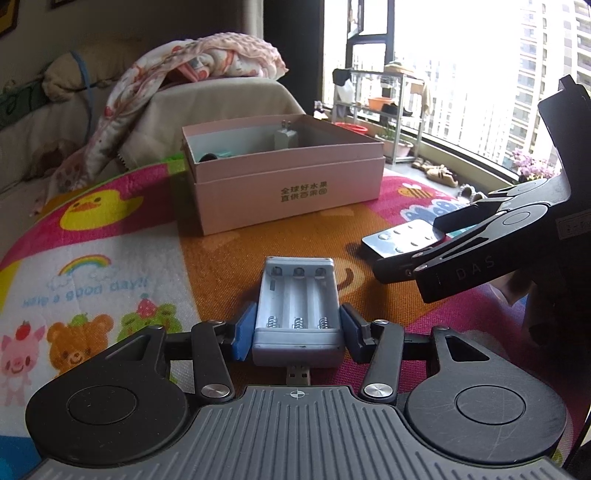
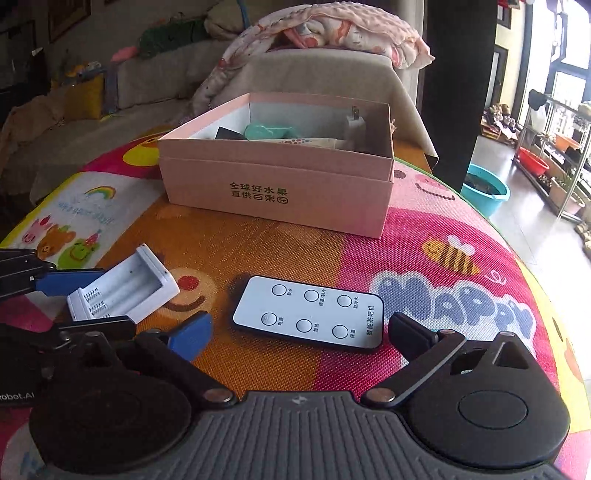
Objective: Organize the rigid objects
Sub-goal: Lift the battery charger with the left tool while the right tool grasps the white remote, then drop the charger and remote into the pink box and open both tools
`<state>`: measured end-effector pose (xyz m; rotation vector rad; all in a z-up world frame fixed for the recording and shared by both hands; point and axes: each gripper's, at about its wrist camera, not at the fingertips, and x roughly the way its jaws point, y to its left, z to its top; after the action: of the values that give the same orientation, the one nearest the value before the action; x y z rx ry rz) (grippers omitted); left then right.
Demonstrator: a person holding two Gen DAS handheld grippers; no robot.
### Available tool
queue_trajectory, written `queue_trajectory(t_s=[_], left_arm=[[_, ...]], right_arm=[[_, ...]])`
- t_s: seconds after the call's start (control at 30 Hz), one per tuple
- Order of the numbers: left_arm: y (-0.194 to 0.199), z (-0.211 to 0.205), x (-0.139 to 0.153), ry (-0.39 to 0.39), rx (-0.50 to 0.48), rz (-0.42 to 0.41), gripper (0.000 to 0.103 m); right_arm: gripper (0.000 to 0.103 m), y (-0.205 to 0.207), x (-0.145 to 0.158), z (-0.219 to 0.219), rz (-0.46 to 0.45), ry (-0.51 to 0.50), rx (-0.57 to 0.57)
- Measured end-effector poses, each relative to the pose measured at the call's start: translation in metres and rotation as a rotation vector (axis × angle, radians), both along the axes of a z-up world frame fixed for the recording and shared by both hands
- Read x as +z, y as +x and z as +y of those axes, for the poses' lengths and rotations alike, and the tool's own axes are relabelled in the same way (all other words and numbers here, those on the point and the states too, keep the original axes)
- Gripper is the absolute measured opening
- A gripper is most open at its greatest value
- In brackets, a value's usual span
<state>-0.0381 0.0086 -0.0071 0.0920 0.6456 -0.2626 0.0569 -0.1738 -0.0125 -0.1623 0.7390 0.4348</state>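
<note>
A: Where is the battery charger [image 1: 298, 314]?
B: Clamped between the left gripper [image 1: 297, 334]'s blue pads [image 1: 244, 332], which press on its two long sides. Its empty slots face up, its USB plug points back toward the gripper body, and it sits low over the mat.
A: And the remote control [image 2: 308, 312]?
B: Lying flat on the play mat [image 2: 424, 236], buttons up, just ahead of the right gripper [image 2: 299, 338] and between the lines of its fingers. Those jaws stand wide and released, with nothing touching the pads.
A: How do the two grippers sit?
B: Side by side, the left one close on the right one's left, the charger angled toward the remote.
A: What lies beyond the jaws?
B: A pink cardboard box [image 2: 280, 184], open on top, stands on the bench farther out. Inside it show a white plug adapter [image 2: 355, 127], a teal object [image 2: 269, 131] and something dark.
A: Behind that?
B: A sofa arm [image 2: 317, 74] draped with a patterned blanket [image 2: 332, 26].
</note>
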Motion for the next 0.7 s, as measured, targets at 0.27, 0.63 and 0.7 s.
queue_trajectory(t_s=[0.27,0.63,0.7], left_arm=[[0.0,0.0,0.001,-0.002,0.004,-0.003,0.053],[-0.016,-0.006,0.02,0.025,-0.099,-0.081,0.053],[-0.005,-0.002,0.042,-0.001,-0.102,-0.116,0.053]], right_arm=[[0.087,-0.006,0.003,-0.005,-0.024,0.013,-0.016],[0.087,-0.05,0.033,-0.034,-0.11,-0.004,0.016],[0.087,-0.052,0.047,-0.039,-0.153,0.009,0.013]])
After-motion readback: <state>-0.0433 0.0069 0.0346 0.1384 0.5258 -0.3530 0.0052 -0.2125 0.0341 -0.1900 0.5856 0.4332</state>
